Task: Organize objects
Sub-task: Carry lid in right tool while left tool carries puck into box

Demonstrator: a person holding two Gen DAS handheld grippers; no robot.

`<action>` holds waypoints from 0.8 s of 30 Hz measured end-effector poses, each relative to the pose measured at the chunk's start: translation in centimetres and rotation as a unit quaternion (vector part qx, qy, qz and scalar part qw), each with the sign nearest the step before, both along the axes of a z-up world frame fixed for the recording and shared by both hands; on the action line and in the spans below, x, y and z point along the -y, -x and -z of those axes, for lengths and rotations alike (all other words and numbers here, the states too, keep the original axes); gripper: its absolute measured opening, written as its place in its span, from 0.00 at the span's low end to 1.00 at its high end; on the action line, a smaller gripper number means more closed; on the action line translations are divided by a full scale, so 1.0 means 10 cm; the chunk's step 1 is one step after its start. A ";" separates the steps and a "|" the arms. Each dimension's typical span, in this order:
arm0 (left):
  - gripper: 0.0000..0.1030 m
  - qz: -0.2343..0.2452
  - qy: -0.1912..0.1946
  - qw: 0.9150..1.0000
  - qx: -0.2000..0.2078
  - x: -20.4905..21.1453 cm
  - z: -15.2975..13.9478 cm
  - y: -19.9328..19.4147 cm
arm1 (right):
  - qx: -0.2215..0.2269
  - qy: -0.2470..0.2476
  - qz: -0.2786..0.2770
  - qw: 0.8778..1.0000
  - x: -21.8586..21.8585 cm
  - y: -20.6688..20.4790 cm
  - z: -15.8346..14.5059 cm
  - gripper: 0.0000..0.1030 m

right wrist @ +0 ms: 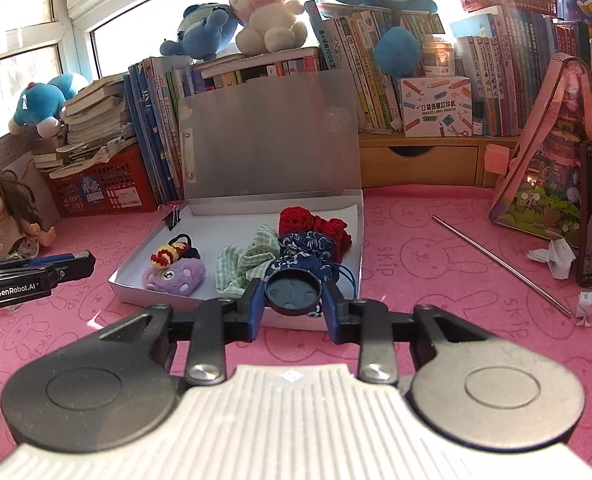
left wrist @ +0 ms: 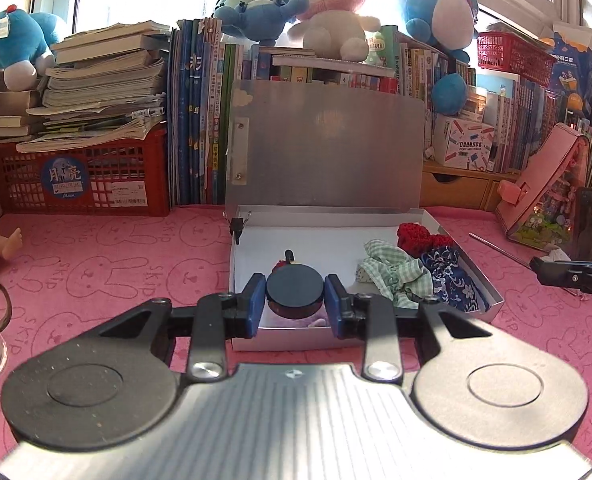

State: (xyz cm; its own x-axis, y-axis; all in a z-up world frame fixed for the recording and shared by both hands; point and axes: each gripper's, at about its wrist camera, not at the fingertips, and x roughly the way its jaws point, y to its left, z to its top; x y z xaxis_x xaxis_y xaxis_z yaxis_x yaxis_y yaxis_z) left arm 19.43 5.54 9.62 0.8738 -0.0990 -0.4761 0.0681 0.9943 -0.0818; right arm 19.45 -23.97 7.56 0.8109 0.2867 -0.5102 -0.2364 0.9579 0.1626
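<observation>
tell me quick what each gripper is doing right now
left gripper: closed on a round black puck.
right gripper: closed on a round black cap, hollow side up.

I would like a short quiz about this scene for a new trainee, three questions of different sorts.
1. True or false: the left gripper holds a round black disc.
2. The purple plush toy lies: A) in the open silver box; B) on the pink mat; C) in a red basket.
3. What does the right gripper hold?

Key: 1 true; 2 A; 3 a round black cap, hollow side up.
</observation>
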 end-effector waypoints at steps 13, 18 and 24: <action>0.36 -0.026 0.032 0.999 -0.022 -0.15 -0.07 -0.90 | -0.006 -0.021 0.020 1.000 0.02 -0.75 -0.28 0.35; 0.36 -0.032 0.018 0.999 -0.037 -0.15 0.06 -1.21 | -0.031 -0.036 0.036 0.998 0.06 -1.09 -0.17 0.35; 0.36 -0.042 0.007 0.998 -0.051 -0.14 0.28 -1.52 | -0.056 -0.046 0.048 0.996 0.04 -1.45 0.01 0.35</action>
